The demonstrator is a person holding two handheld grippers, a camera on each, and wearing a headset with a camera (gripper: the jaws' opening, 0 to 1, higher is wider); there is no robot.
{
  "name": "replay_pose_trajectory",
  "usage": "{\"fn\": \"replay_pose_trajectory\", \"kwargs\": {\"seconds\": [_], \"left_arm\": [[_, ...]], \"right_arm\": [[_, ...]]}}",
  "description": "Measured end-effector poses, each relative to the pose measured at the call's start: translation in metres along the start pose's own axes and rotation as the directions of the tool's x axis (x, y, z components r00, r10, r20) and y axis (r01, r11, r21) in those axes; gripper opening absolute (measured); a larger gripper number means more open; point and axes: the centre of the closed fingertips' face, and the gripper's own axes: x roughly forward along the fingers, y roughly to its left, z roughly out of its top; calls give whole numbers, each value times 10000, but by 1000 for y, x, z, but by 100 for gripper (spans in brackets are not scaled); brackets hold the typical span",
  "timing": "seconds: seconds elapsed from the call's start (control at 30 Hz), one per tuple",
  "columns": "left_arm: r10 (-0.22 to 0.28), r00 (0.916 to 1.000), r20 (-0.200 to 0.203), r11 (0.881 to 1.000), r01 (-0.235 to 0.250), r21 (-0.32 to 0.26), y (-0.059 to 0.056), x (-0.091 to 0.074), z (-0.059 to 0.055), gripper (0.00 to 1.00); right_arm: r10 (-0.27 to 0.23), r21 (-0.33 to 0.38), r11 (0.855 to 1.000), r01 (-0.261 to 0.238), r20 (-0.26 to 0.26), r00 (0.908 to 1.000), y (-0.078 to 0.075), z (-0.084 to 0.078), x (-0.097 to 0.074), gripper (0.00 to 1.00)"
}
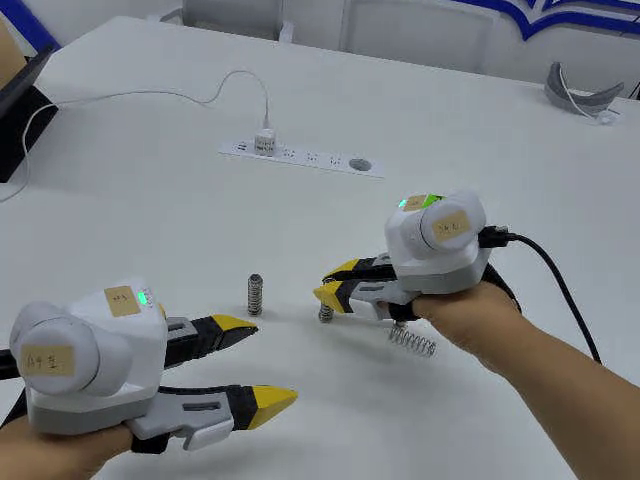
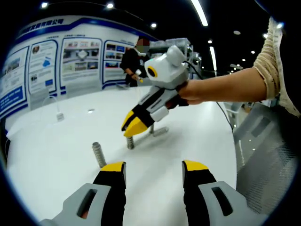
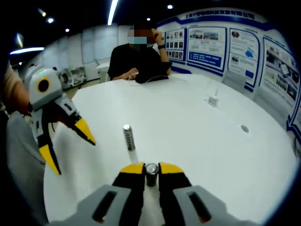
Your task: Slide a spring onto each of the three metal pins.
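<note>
Left gripper (image 1: 255, 362): nearest the headset, low left. Jaws apart, nothing between them; its own view (image 2: 154, 167) agrees.
Right gripper (image 1: 335, 287): jaws clamped on the held pin (image 1: 326, 313), with the tips either side of its cap in the right gripper view.
Held pin (image 3: 151, 172): upright on the tabletop (image 1: 150, 220). Coils show below the jaws, so probably sprung; can't tell if the spring is fully seated.
Free pin (image 1: 255, 293): upright with a spring on it, just left of the held pin, between the two grippers and touched by neither.
Loose spring (image 1: 412, 340): flat on the tabletop under the right hand, long axis roughly across the view. It lies behind the right jaws, toward the wrist, not ahead of them.
Key relation: right gripper is far nearer the loose spring, but must let go and back off. The spring's axis then has to go from flat to upright.
Third pin: can't locate it.
</note>
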Motion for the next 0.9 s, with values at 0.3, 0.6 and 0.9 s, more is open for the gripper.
{"fn": "replay_pose_trajectory", "kwargs": {"seconds": [0.3,0.6,0.9], "left_arm": [[43,10000,-20,10000,-43,17,2,-2,1,49],[95,10000,-12,10000,-95,22,2,-3,2,49],[59,10000,-9,10000,-59,72,2,0,4,50]], "right_arm": [[16,-50,10000,-16,-72,10000,1,-3,2,13],[39,-101,9999,-40,-65,10000,3,-2,2,17],[-113,-162,9998,113,-26,9999,3,-3,-11,20]]}}
